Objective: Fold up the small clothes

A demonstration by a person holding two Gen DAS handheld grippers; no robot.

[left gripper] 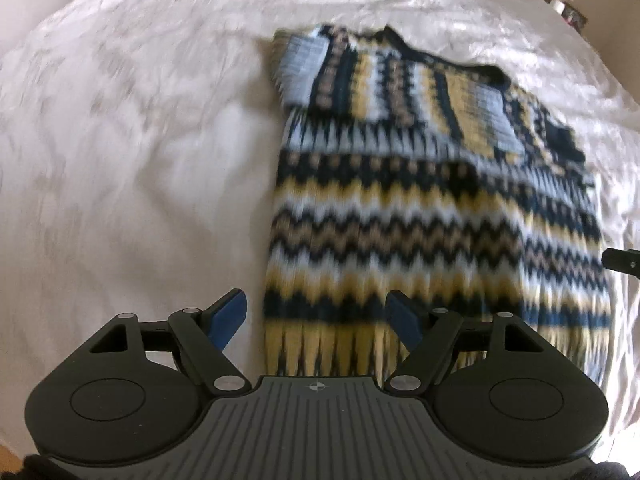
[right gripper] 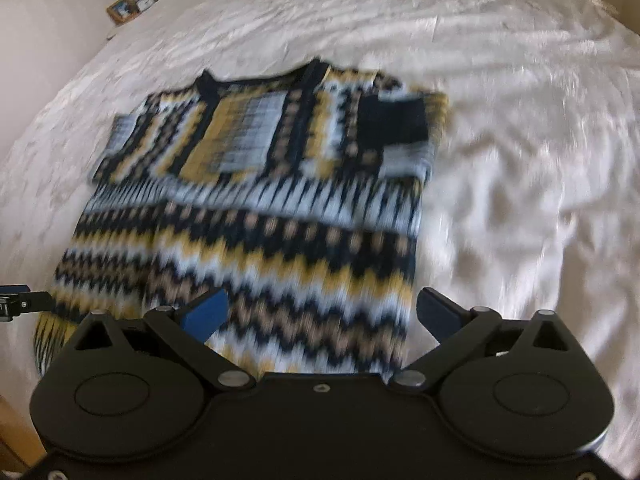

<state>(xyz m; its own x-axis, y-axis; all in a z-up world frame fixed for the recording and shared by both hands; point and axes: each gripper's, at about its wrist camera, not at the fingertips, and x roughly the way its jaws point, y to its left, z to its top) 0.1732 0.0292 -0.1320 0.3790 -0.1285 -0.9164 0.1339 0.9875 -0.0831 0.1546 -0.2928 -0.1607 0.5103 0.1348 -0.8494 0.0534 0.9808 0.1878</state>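
White bed (left gripper: 120, 160) carries the sweater (left gripper: 400, 200), sleeves already folded in; bottom fold remains; both grippers' fingers spread, empty.

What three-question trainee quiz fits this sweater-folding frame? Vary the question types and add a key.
1. True or false: the left gripper is shut on the patterned knit sweater.
2. Multiple choice: the sweater's sleeves are (A) spread out to the sides, (B) folded in across the chest, (C) hanging off the bed.
3. Fill in: the right gripper hangs open over the sweater's ___ end, above the white bedspread.

Key: 1 false, both grippers are open and hold nothing; 2 B; 3 hem.
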